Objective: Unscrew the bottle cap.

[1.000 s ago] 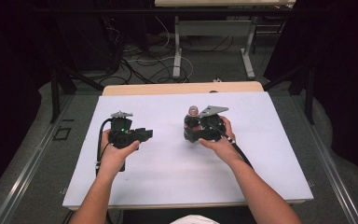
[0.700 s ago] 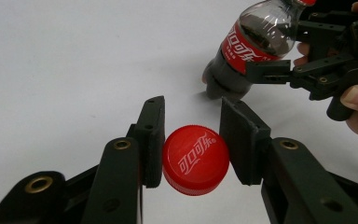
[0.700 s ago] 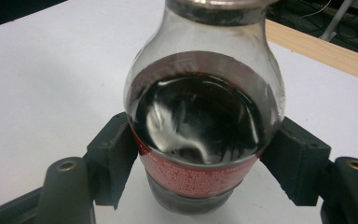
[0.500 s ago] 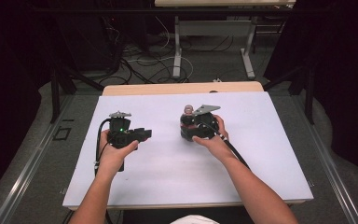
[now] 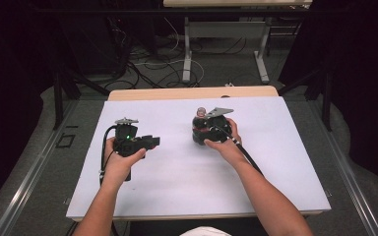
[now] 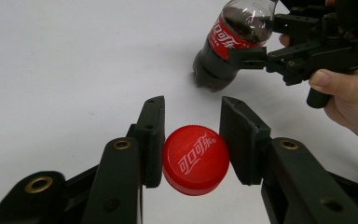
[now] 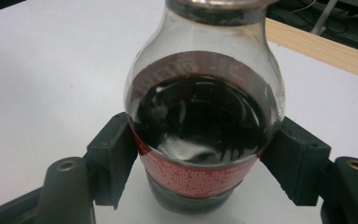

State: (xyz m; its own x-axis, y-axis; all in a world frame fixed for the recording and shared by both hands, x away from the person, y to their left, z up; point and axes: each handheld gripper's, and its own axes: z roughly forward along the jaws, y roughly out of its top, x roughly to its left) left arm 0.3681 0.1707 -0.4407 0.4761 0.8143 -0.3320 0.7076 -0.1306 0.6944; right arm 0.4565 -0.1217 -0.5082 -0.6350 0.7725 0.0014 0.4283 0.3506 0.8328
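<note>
Bottle (image 7: 200,135) clamped, red cap (image 6: 195,159) gripped separately

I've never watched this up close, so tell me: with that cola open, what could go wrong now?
The cola bottle is uncapped, half full and looks tilted in the right claw, so a jolt might spill it on the white table.

The red cap sits between the left claw jaws, gripped by its rim; it could slip out.
</note>
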